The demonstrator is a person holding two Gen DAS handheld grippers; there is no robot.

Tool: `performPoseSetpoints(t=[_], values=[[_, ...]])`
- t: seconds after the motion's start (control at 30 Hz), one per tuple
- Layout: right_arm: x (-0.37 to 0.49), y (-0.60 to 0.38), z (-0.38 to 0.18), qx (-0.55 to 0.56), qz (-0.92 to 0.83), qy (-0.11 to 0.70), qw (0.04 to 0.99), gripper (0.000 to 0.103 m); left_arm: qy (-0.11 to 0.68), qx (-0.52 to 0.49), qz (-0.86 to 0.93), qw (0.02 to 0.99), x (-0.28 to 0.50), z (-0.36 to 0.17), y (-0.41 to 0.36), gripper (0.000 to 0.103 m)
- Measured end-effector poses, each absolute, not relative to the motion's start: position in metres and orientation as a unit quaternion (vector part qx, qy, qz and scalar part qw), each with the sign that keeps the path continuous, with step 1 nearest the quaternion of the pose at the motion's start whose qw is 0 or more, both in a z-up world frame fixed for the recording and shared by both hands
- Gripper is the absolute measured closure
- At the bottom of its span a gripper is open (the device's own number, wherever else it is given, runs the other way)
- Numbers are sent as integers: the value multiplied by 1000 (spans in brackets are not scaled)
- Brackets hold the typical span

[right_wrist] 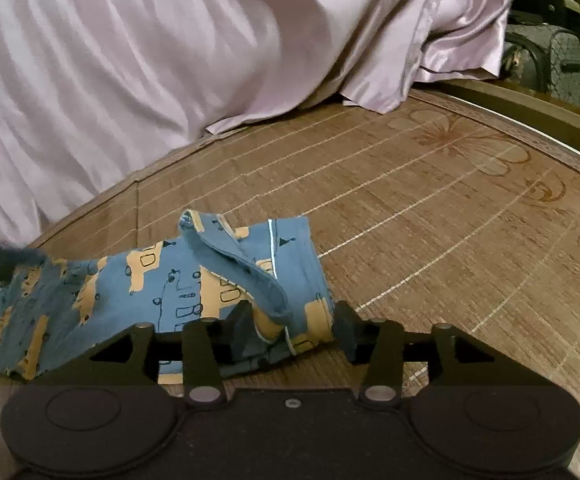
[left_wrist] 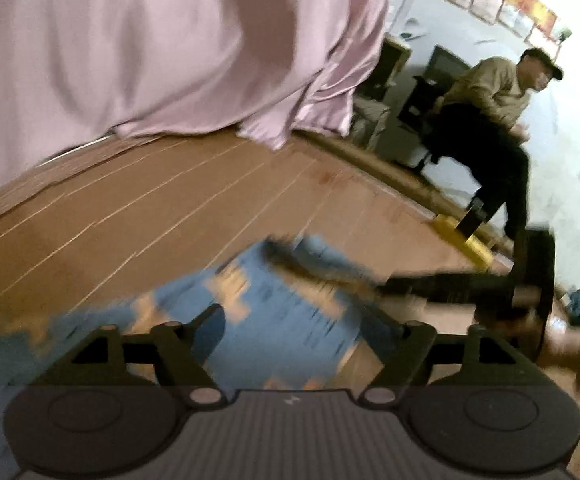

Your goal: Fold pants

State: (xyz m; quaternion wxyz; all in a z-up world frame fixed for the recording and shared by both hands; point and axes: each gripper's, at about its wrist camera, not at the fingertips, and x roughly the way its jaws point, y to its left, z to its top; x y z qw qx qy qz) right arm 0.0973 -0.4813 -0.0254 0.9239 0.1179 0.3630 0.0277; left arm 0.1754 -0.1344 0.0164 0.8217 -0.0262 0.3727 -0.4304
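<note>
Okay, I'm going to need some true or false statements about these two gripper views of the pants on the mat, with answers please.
1. The pants are blue with yellow shapes. True.
2. The right gripper is clamped shut. False: its fingers stand apart around the pants' edge.
3. The pants lie on a woven mat. True.
4. A green blanket is heaped behind the pants. False: it is pale pink satin bedding.
5. The left gripper is open. True.

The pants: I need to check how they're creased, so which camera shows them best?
The right wrist view: the pants lie sharp and nearly whole on the bamboo mat, one flap turned over. In the left wrist view they are motion-blurred and partly hidden by the gripper.
</note>
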Motion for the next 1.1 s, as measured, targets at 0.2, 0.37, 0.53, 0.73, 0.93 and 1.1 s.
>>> performPoseSetpoints(t=[0.2, 0.37, 0.53, 0.73, 0.93, 1.1], values=[[96, -466, -25, 40, 76, 348, 933, 36, 430, -54, -434, 790, 226, -7, -210, 11], [91, -445, -30, -54, 120, 328, 935, 38, 475, -49, -406, 779, 242, -37, -236, 21], [93, -432, -39, -114, 131, 330, 928, 62, 484, -47, -400, 777, 247, -47, -243, 58], [92, -438, -35, -77, 122, 320, 936, 96, 483, -65, -411, 770, 254, -41, -250, 100], [83, -460, -22, 68, 81, 321, 941, 97, 455, -49, -437, 775, 249, -16, -280, 101], [85, -464, -30, 85, 69, 342, 933, 97, 468, -52, -416, 778, 246, -14, -269, 90]])
